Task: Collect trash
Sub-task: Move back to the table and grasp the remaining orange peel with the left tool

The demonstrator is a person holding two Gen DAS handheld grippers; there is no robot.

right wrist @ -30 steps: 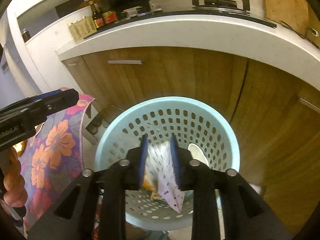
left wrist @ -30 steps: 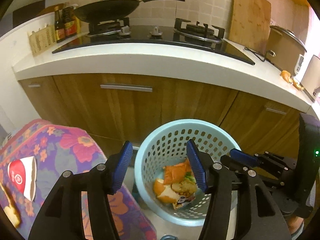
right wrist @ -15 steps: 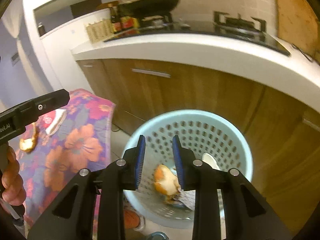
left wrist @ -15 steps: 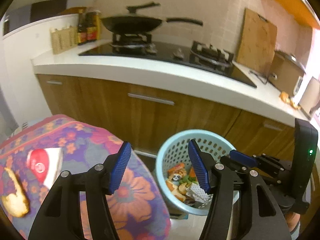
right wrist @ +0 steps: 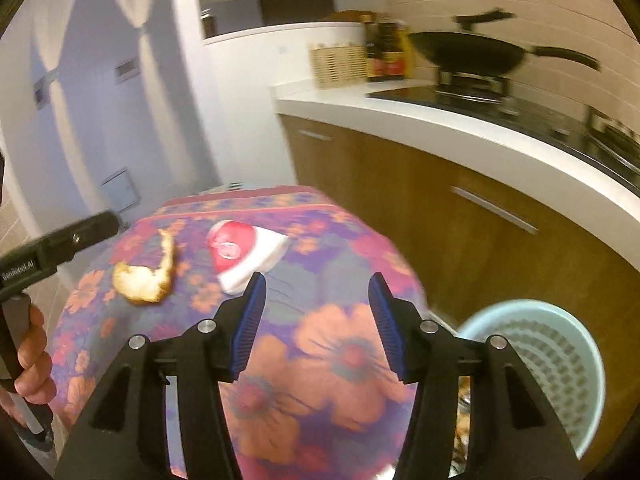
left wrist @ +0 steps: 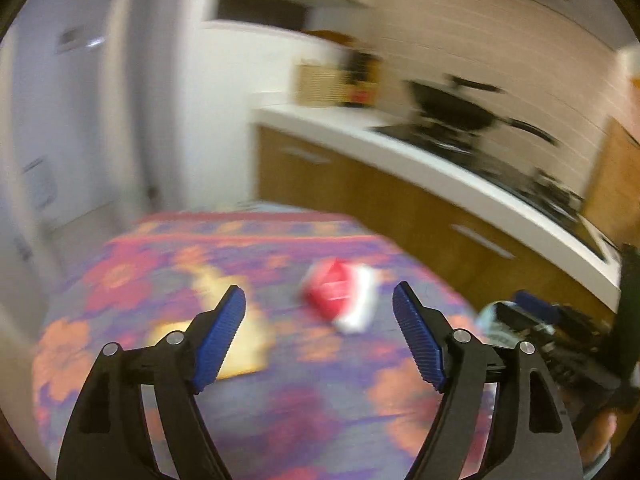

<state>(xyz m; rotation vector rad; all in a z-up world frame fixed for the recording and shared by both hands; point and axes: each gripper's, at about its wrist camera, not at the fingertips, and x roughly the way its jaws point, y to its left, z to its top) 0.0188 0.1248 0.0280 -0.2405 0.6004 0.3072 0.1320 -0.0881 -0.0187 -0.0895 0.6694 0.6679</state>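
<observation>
Left tool (left wrist: 319, 307): black frame, blue ribbed pads, pitched downward over the table (right wrist: 344, 356) with the purple, pink and orange flowered cloth. Jaws wide apart, just been opening, nothing between them. The left-wrist view is smeared with motion blur.

Right tool (right wrist: 317, 315): same make, also angled down over the cloth, near the table's right edge. Jaws parted to a middling gap, just been opening, nothing gripped; only cloth shows between the pads.

Hand (right wrist: 32, 356): seen at the left margin of the right-wrist view, fingers curled round the upright black grip of the left tool, whose body reaches in above the table's left edge.

Red and white crumpled wrapper (right wrist: 244, 254): lying flat on the cloth toward the far edge of the table, just beyond the right tool's left pad, not touched by it. In the left-wrist view the same wrapper (left wrist: 340, 298) sits ahead, between the two pads' lines but beyond them.

Pale yellow-brown curled peel (right wrist: 146, 274): on the cloth to the left of the wrapper, near the table's far left, apart from both tools.

Light blue perforated plastic basket (right wrist: 560, 356): on the floor off the table's right edge, beside the wooden cabinet fronts (right wrist: 500, 248); some scraps show inside, mostly hidden behind the right tool's arm.
</observation>
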